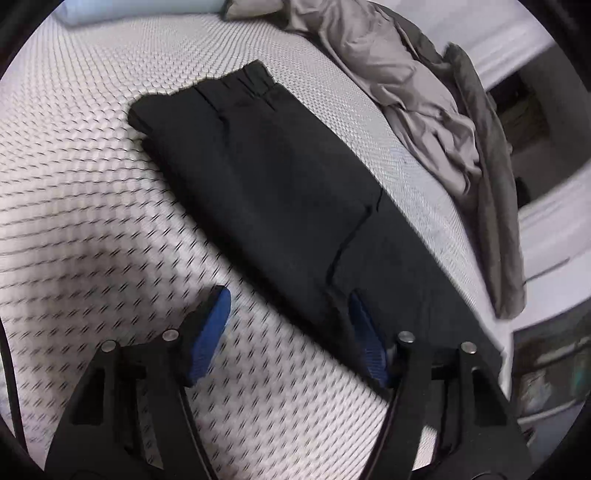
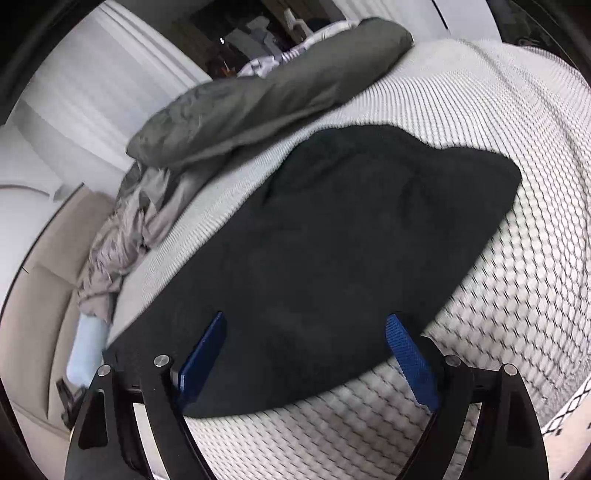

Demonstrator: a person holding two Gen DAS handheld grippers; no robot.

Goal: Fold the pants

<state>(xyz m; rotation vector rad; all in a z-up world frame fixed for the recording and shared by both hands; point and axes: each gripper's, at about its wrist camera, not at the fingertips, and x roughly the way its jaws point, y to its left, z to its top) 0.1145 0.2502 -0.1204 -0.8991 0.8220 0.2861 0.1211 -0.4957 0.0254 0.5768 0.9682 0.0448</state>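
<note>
So the black pants [image 1: 266, 192] are lying flat on the bed [image 1: 92, 155], which has a white cover with a small woven diamond pattern. They look folded lengthwise into one long dark strip. In the left wrist view the gathered waistband end sits at the far end, and a folded edge cuts across the fabric closer to the camera.

The left gripper [image 1: 291, 306] has its jaws standing apart with nothing clamped between them. One blue pad is over bare bed cover, the other is over the near edge of the pants, so the jaws straddle that edge. I can't tell if the pad actually touches the cloth.

The right gripper [image 2: 306, 321] is spread wide too, nothing pinched. Both blue pads sit over the near end of the pants, one toward each side of the strip, and the fabric between them lies flat.

Along the far side of the bed there's a rumpled grey sheet [image 1: 399, 85] bunched up with a dark olive duvet [image 2: 266, 88], near the pants but not touching them. A pale blue pillow [image 1: 140, 9] is at the top corner in the left wrist view.
</note>
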